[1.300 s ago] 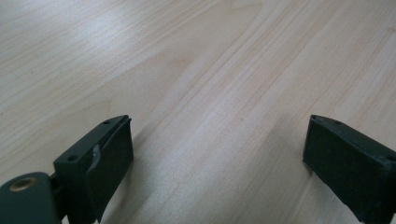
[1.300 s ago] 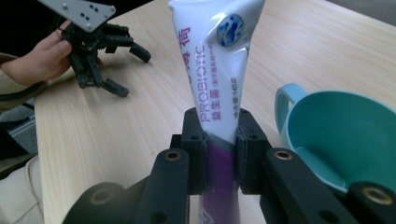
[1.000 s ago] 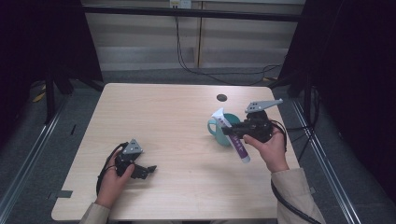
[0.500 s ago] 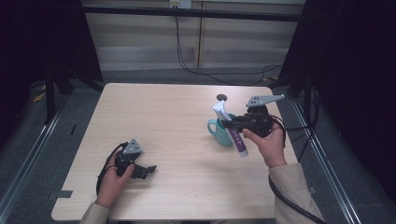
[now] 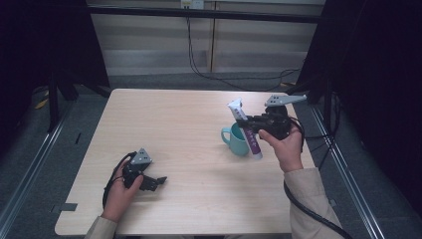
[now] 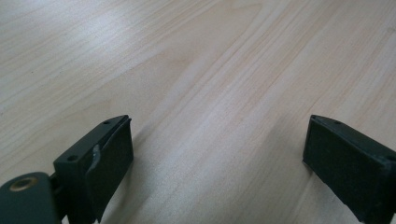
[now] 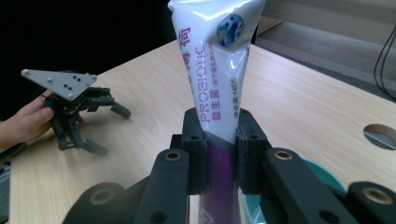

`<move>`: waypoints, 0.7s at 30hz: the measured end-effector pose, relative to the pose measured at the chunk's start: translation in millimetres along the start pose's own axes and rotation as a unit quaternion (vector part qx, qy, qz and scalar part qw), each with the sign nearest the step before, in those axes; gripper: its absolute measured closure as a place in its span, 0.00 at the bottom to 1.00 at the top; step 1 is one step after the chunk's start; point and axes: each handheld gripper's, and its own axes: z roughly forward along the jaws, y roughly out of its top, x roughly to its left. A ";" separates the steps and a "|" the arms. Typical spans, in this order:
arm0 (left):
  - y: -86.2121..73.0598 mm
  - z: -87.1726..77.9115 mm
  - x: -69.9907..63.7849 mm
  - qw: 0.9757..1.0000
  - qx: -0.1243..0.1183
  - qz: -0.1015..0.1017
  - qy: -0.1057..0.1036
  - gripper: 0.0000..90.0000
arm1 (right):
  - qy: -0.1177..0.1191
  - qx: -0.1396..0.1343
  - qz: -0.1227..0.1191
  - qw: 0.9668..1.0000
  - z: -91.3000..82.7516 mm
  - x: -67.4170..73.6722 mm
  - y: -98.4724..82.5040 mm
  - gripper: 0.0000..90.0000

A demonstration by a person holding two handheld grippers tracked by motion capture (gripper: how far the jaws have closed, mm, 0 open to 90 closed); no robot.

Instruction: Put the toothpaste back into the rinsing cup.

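While our right claw clamps the toothpaste tube mid-body above the teal mug, we list these risks: slick tube slipping, its lower end clipping the rim and tipping the mug; left claw idle, agape on the bench

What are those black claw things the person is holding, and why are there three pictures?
They are hand-held grippers, like big tongs with two jaws. One picture looks down from above the wooden table. The other two come from small cameras riding on each gripper. The right gripper is squeezing a white and purple toothpaste tube, held slanting just above a teal mug. The left gripper rests low over the table with its jaws wide open and nothing between them.
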 end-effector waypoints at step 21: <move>0.0 0.1 -0.1 1.000 0.000 0.000 0.000 0.09 | -0.016 -0.027 -0.003 1.000 9.0 -7.4 16.1 0.85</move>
